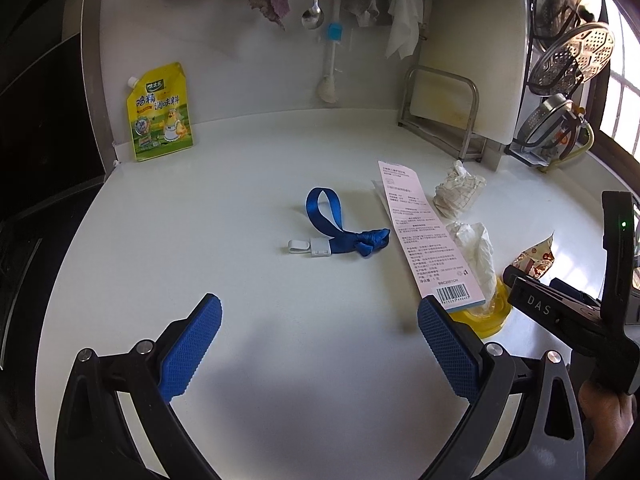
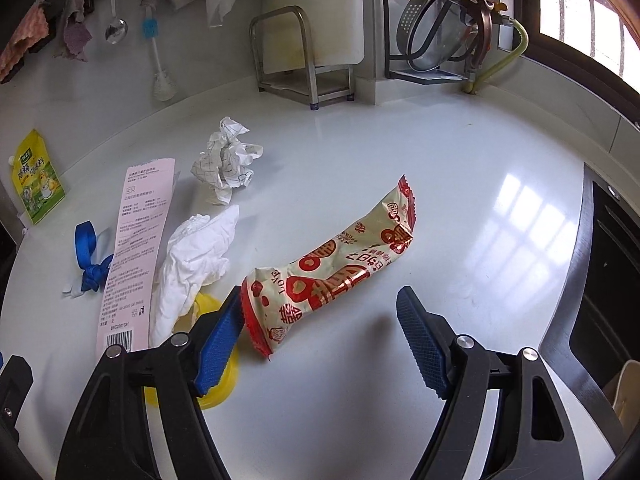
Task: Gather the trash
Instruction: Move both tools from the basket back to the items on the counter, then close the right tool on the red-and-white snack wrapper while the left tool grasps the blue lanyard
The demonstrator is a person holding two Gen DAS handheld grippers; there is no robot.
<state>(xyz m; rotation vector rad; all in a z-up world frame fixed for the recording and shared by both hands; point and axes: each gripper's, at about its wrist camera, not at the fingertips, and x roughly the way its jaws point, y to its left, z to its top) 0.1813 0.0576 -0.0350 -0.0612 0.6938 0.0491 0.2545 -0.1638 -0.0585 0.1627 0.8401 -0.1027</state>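
A red-and-cream snack wrapper lies on the white counter, its near end between the wide-apart fingers of my right gripper, which is open; the left pad sits right beside the wrapper's end. Left of it lie a white tissue over a yellow lid, a pink barcode card, crumpled checked paper and a knotted blue strap. My left gripper is open over bare counter, short of the blue strap. The pink card lies just beyond its right pad.
A yellow seasoning pouch leans against the back wall. A metal rack with a cutting board stands at the back right, with strainers and pots beside the window. A dark sink edge runs along the right.
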